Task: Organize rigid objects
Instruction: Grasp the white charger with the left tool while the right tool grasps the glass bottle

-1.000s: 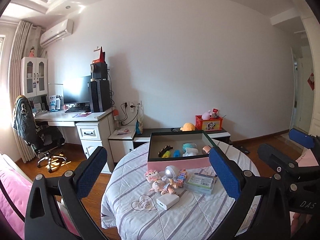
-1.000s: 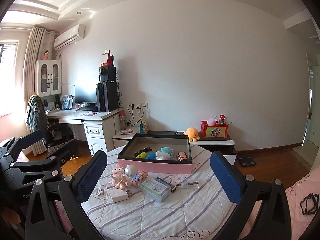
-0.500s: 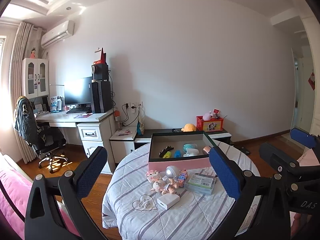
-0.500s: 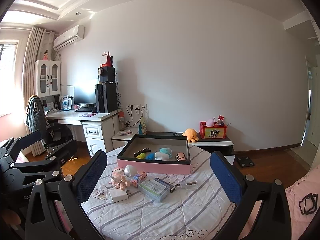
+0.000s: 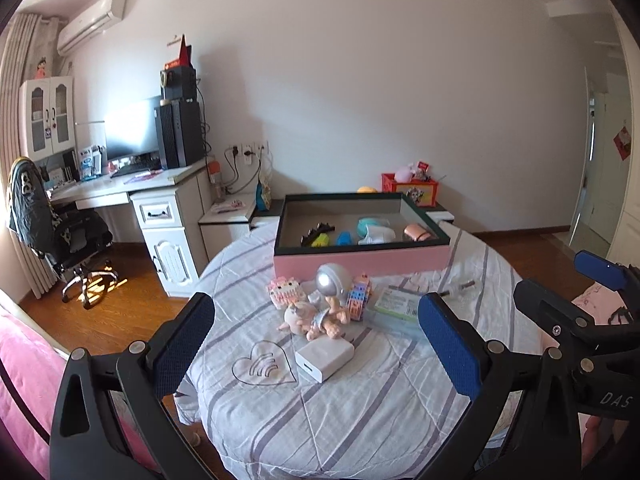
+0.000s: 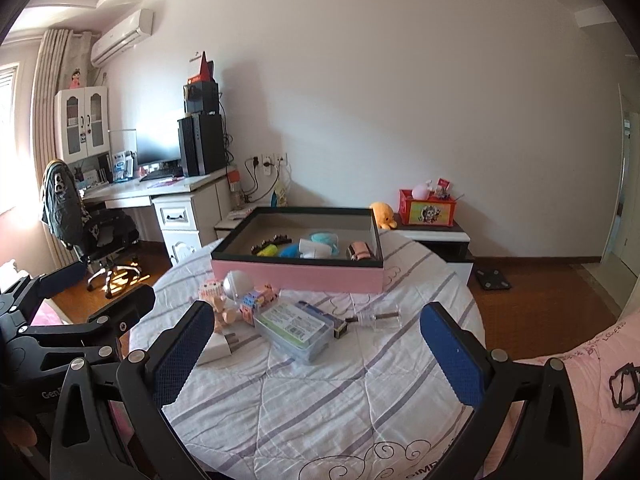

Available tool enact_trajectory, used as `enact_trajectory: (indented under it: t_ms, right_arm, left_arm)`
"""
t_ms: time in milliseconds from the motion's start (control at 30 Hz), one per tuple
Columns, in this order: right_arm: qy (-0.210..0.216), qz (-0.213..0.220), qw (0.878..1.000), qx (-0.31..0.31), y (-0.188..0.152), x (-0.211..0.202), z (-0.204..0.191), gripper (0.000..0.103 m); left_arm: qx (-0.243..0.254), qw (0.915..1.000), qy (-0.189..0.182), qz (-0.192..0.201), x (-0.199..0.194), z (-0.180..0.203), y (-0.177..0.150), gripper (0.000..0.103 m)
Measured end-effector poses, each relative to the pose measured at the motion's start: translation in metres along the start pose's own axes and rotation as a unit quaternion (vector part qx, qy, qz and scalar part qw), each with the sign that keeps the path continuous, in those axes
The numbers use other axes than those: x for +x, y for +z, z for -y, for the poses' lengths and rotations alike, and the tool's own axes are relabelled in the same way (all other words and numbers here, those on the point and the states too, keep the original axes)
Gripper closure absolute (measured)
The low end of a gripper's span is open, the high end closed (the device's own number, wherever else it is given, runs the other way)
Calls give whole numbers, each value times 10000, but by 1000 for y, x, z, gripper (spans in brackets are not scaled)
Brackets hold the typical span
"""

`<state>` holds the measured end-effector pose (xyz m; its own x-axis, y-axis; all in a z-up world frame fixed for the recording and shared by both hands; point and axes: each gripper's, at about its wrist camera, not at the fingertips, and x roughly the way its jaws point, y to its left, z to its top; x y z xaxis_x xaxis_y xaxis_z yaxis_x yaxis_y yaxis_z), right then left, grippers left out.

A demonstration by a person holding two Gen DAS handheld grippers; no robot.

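Left wrist view looks over a round tabletop (image 5: 320,412) with a striped cloth, the left gripper (image 5: 316,344) hanging above its near edge with its blue-padded fingers (image 5: 448,344) spread wide apart and nothing between them. A white charger block (image 5: 325,360) lies nearest, with a cluster of small toys (image 5: 320,308) just behind it (a silver ball-headed figure (image 5: 333,280) stands among them) and a clear flat case (image 5: 398,308) to the right of the toys. Behind these sits the pink box (image 5: 360,260), open, with several small items on its floor. From the right wrist view the right gripper (image 6: 316,348) is likewise wide open and empty over the tabletop, the clear flat case (image 6: 296,326) between its fingers' line of sight and the pink box (image 6: 298,276) well beyond.
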<state>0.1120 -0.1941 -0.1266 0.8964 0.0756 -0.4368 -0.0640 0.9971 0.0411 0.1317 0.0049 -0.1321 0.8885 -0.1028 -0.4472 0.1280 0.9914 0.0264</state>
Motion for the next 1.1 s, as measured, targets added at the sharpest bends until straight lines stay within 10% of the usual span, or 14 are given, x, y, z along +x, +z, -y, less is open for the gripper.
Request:
enact_trajectory:
  t_ms: [633,767,833,1100]
  right_arm:
    - [-89,-1271,9913,321,-58,117,34,0]
    - [-172,-1361,9898,382,-59,129,40,0]
    - [-204,-1385,9893,417,-58,133,44,0]
    - [-673,-1375,9871,475,-42,148,74,0]
  left_arm:
    - [50,9889,-18,-1488,131,-1,-62,1]
    - [25,9884,-255,-1497,141,-2,-64,22]
    - [125,9891,-410,-1406,140,2,-63,50]
    - [153,9881,-740,-1340,129,10,-56,62]
